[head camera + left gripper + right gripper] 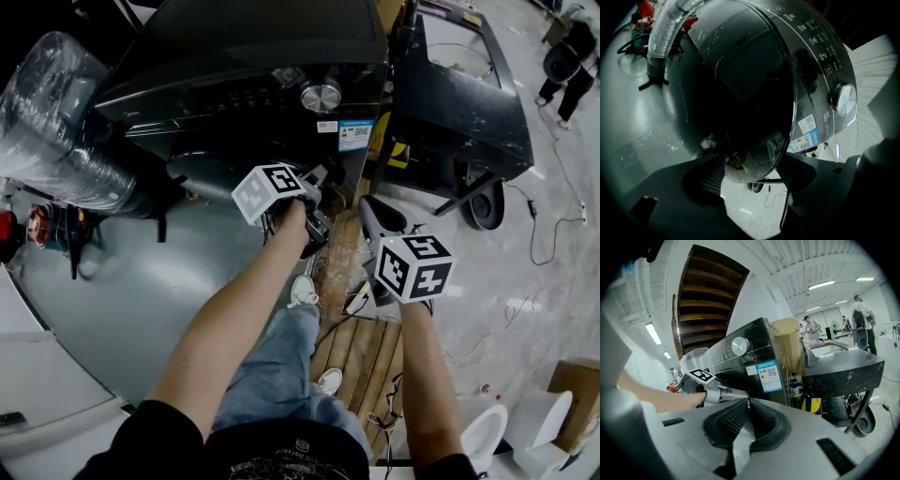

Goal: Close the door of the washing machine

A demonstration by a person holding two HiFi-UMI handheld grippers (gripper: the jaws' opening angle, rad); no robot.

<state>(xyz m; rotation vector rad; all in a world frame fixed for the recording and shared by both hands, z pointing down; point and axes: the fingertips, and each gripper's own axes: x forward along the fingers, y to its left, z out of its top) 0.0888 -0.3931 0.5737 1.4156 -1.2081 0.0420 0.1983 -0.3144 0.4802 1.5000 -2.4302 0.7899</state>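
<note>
Before one washing machine [253, 47], left gripper [752, 164] gapes and right gripper [746, 401] is closed.

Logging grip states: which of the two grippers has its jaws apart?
The left gripper: its jaws stand apart at the edge of the washing machine door, while the right gripper has them together, empty.

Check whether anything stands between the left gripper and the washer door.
Nothing visible does. In the left gripper view the door's lower rim already lies between the open jaws of the left gripper, with no pad pressing on it. Only bare floor shows below the rim.
</note>
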